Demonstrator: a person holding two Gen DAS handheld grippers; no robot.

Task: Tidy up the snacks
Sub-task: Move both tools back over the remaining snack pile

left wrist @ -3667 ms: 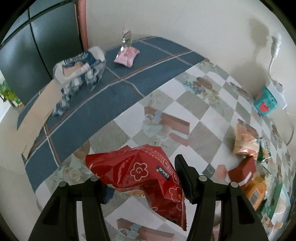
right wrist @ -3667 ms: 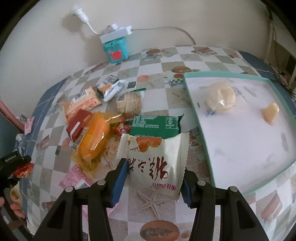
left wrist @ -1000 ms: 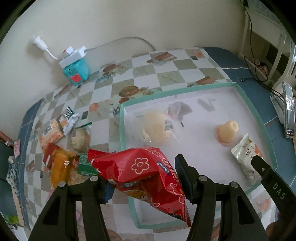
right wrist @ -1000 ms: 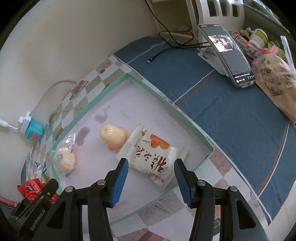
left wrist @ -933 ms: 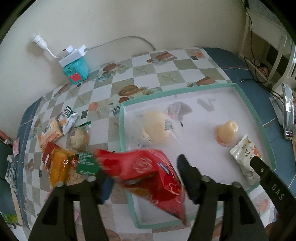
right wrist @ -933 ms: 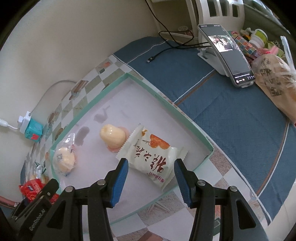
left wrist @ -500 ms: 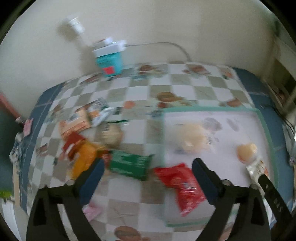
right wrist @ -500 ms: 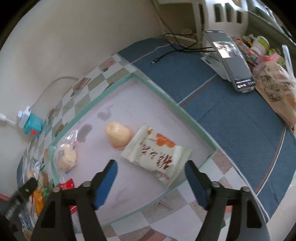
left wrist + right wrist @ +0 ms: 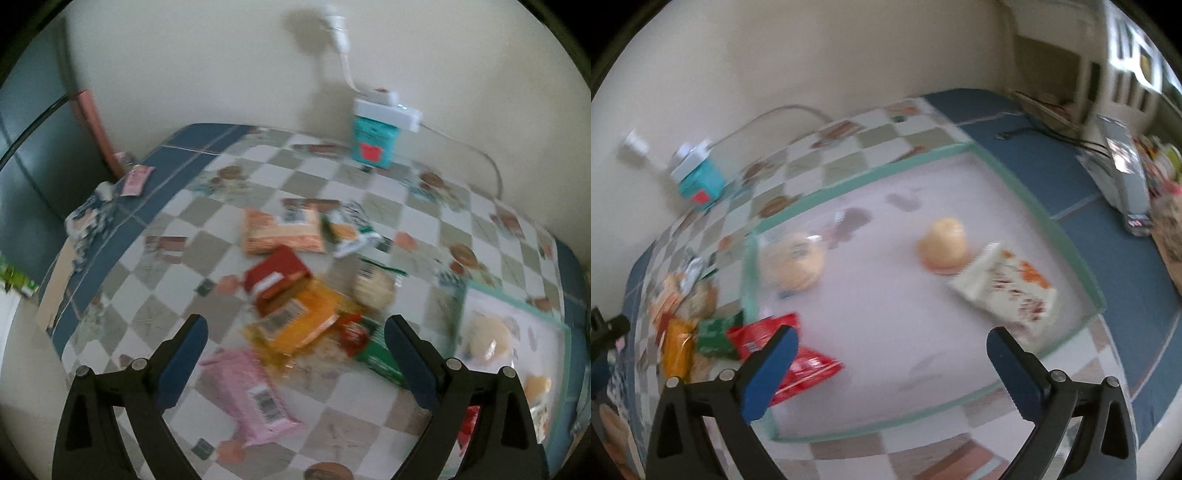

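Both empty: left gripper wide open over snack pile beside tray; right gripper jaws opening above tray, nothing btwn. Next grab: pick top pkt, centre pads, avoid neighbours.

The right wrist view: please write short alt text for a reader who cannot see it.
The right hand-held gripper, jaws opening with nothing between them, hangs over a green-rimmed tray. In the tray lie a red packet, a white packet, a yellow jelly cup and a wrapped bun; more snacks lie left of it.
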